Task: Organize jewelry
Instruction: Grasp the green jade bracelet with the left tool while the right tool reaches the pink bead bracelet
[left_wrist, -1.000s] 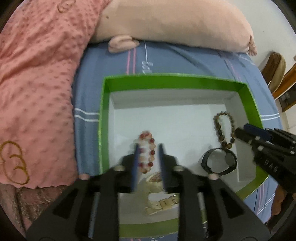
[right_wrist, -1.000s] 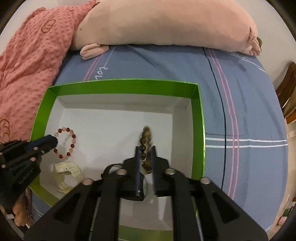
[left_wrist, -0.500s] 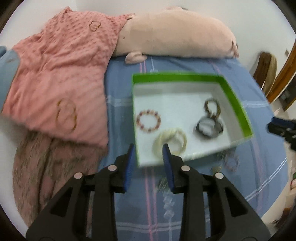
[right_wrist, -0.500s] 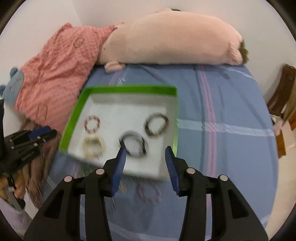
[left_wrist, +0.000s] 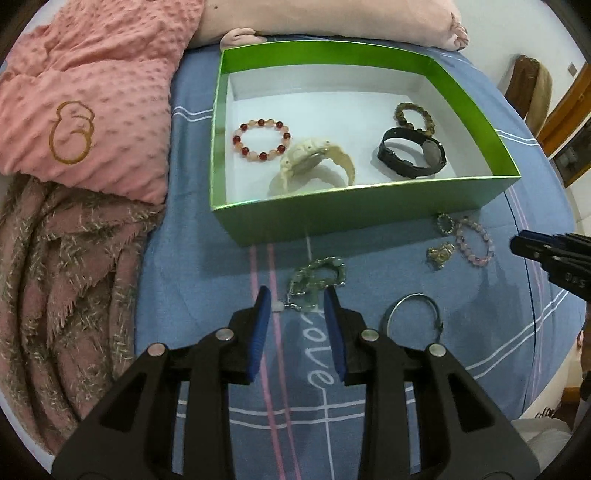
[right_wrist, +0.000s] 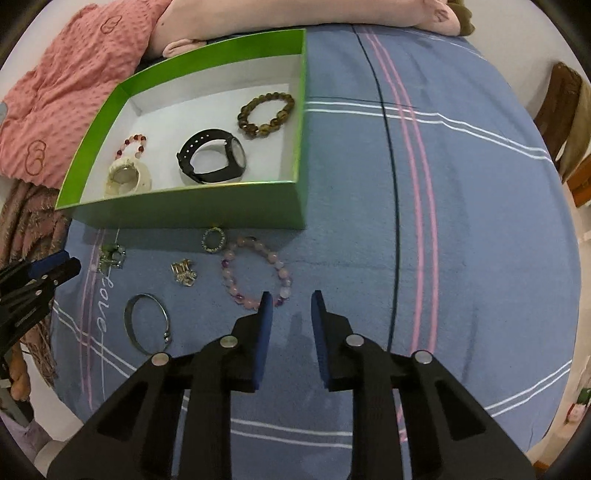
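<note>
Both grippers have pulled back out of the green box (left_wrist: 369, 212) and now hang over the bed (right_wrist: 461, 221) in front of it. Right gripper (right_wrist: 291, 295): jaws just narrowed, part open, nothing between them, tips just beside the pink bead bracelet (right_wrist: 255, 273). Left gripper (left_wrist: 297, 295): jaws part open and empty, the green bead bracelet (left_wrist: 317, 277) lying just ahead between the tips, not gripped.

Inside the box, 4 pieces: red bead bracelet (left_wrist: 260, 140), cream watch (left_wrist: 314, 162), black watch (left_wrist: 412, 153), brown bead bracelet (left_wrist: 413, 114) — all apart, except the black watch touches the brown beads.

Still loose on the bed by the box's front wall: 5 pieces — the 2 bracelets named, a small ring (right_wrist: 214, 240), a gold clump (right_wrist: 184, 273) (too small to identify), a silver bangle (right_wrist: 147, 323).

Judgement: last drop-off is done, next pickup starting — likely 1 bracelet per gripper. Roughly halfway.
</note>
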